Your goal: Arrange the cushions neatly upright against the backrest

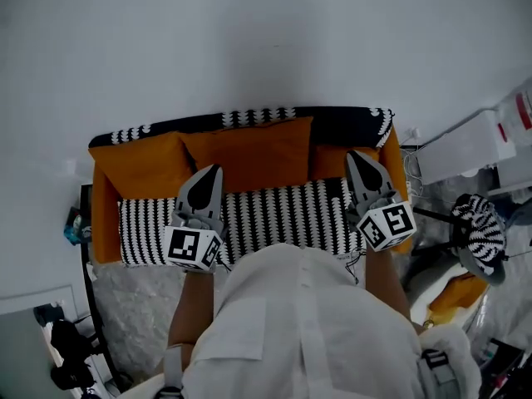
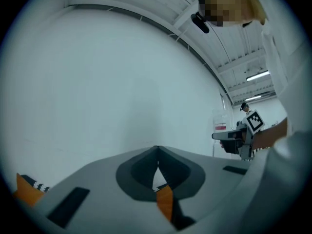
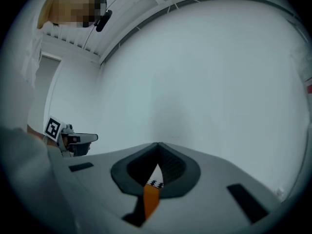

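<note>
A small sofa has a black-and-white patterned seat (image 1: 283, 214) and orange sides. Three orange cushions stand along its backrest (image 1: 258, 116): a left cushion (image 1: 150, 165), a middle cushion (image 1: 258, 152) and a right cushion (image 1: 331, 161), the last partly hidden by my right gripper. My left gripper (image 1: 213, 169) hovers over the seat in front of the middle cushion, shut and empty. The right gripper (image 1: 352, 155) hovers in front of the right cushion, also shut and empty. In both gripper views the jaws (image 2: 157, 152) (image 3: 158, 149) meet, with only an orange sliver (image 2: 165, 201) below them and a pale wall ahead.
To the sofa's right stand a white box (image 1: 465, 148), a black-and-white striped bundle (image 1: 480, 227) on a stand and an orange item (image 1: 461, 293). Dark equipment (image 1: 71, 347) lies at the lower left. A pale fluffy rug (image 1: 133, 322) lies before the sofa.
</note>
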